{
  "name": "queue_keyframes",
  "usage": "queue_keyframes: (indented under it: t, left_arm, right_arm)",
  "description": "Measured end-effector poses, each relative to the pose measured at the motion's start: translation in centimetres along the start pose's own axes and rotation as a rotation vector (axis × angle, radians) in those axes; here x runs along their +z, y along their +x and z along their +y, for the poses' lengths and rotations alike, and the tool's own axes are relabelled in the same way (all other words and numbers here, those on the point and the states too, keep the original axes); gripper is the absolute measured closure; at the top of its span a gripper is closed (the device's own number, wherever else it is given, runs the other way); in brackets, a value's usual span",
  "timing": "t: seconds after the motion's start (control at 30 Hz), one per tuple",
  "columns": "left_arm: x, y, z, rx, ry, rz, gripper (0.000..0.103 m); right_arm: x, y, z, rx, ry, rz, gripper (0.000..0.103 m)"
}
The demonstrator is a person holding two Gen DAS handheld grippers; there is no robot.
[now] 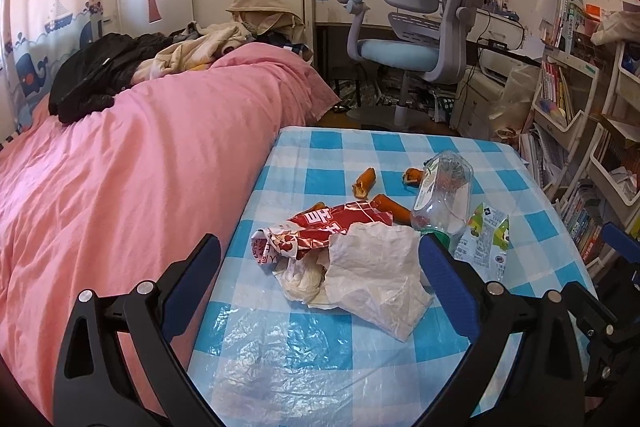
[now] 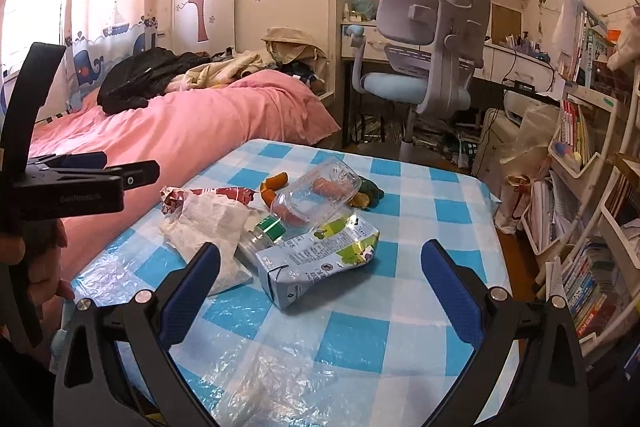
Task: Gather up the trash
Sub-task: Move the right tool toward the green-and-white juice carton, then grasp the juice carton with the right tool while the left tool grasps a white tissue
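Trash lies in a loose heap on the table [image 1: 500,163], which wears a blue-and-white checked cloth under clear plastic sheeting. The left gripper [image 1: 320,281] hangs above the near edge with its jaws spread wide and nothing between them; directly ahead of it, between the blue pads, sits a crumpled white tissue [image 1: 372,271], with a red snack wrapper [image 1: 320,231] just beyond and touching it. Further out are orange peels [image 1: 365,182]. To that gripper's right, a clear plastic bottle [image 1: 442,195] lies on its side, green cap toward the gripper, and a squashed juice carton [image 1: 486,237] rests just beside it.

The right gripper [image 2: 320,289] is likewise wide open and empty, held over the table. The juice carton [image 2: 320,267] lies just ahead of it, nearer its left finger, with the bottle [image 2: 312,203] leaning against the carton's far side. The tissue [image 2: 208,227] is ahead to its left, and the wrapper [image 2: 216,194] is past that. Far to its left, the other gripper's black frame and a hand [image 2: 36,255] gripping it show at the edge. A pink bed [image 2: 192,131] runs along the table's left side.
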State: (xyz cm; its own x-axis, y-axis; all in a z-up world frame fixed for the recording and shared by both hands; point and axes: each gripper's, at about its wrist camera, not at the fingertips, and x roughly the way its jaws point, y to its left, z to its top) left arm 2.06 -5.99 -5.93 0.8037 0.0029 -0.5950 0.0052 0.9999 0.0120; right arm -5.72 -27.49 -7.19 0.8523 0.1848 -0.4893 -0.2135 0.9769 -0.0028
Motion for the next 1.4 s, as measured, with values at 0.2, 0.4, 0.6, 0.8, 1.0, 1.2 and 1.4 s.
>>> queue_keyframes:
  t: [0.2,0.4,0.6,0.8,1.0,1.2,1.4]
  left_arm:
    - [-0.2,0.1,-0.2,0.008,0.014,0.007,0.007]
    - [-0.3,0.4,-0.3,0.012,0.021,0.012,0.007]
    - [-0.4,0.7,-0.4,0.015,0.026,0.018,0.007]
    - [-0.4,0.7,-0.4,0.015,0.027,0.018,0.007]
    - [-0.5,0.8,-0.5,0.015,0.029,0.020,0.007]
    - [-0.5,0.8,-0.5,0.016,0.029,0.022,0.007]
    - [-1.1,3.1,0.1,0.048,0.073,0.117,0.007]
  right_arm:
    - [-0.1,0.0,0.0,0.000,0.003,0.001,0.007]
    - [-0.1,0.1,-0.4,0.005,0.021,0.018,0.007]
    - [-0.1,0.4,-0.5,0.014,0.036,0.031,0.007]
    - [-0.1,0.4,-0.5,0.018,0.037,0.034,0.007]
    - [-0.2,0.6,-0.5,0.026,0.044,0.042,0.007]
    - [-0.3,0.7,-0.5,0.029,0.050,0.044,0.007]
    - [-0.3,2.4,-0.9,0.052,0.124,0.097,0.007]
